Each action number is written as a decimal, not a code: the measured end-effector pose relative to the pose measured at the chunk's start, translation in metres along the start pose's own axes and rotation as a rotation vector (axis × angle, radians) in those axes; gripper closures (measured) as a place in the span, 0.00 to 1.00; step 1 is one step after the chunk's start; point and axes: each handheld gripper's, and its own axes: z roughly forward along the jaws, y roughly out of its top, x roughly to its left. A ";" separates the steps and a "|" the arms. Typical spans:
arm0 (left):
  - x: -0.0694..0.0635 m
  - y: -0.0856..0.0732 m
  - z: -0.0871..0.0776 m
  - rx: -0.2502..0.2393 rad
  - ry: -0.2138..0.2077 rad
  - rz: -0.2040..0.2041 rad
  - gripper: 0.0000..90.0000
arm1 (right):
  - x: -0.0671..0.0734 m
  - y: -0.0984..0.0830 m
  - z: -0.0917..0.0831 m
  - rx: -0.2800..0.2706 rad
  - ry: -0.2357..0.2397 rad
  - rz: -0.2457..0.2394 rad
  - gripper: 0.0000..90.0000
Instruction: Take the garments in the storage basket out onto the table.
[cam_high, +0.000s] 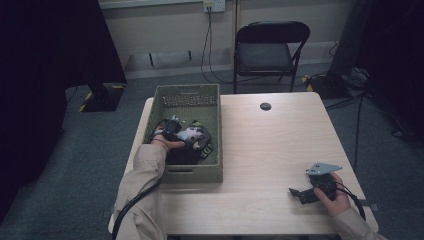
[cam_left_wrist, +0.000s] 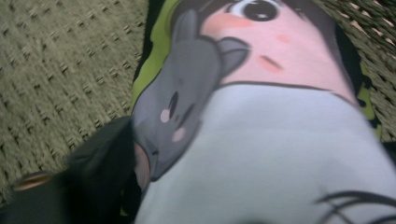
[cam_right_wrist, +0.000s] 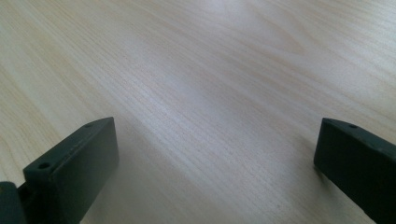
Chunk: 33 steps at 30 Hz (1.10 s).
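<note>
A soft printed pouch (cam_high: 196, 135) with a cartoon face, white, pink and lime green, lies in the green woven basket (cam_high: 187, 89) on the table's left side. My left gripper (cam_high: 176, 131) is down inside the basket, against the pouch. In the left gripper view the pouch (cam_left_wrist: 261, 140) sits close up between the jaws; one black finger (cam_left_wrist: 98, 158) presses its grey edge and the other is hidden beneath it. My right gripper (cam_high: 301, 193) rests low over the bare table near the front right. Its jaws stand wide apart in the right gripper view (cam_right_wrist: 215, 149), with nothing between them.
The light wooden table (cam_high: 270, 145) has a round cable hole (cam_high: 265, 106) near its far edge. A black folding chair (cam_high: 270, 45) stands behind the table. The basket's woven floor (cam_left_wrist: 56, 70) shows beside the pouch. Dark items lie under the pouch in the basket.
</note>
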 end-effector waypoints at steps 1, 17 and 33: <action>0.000 0.000 0.000 0.001 -0.011 0.017 0.27 | 0.000 0.000 0.000 0.000 0.000 0.000 0.00; -0.001 0.002 -0.013 -0.016 -0.032 0.052 0.66 | 0.000 0.000 0.000 0.000 0.000 0.000 0.00; -0.005 0.026 -0.062 -0.160 -0.023 -0.077 0.67 | 0.000 0.000 0.000 0.000 0.000 0.000 0.00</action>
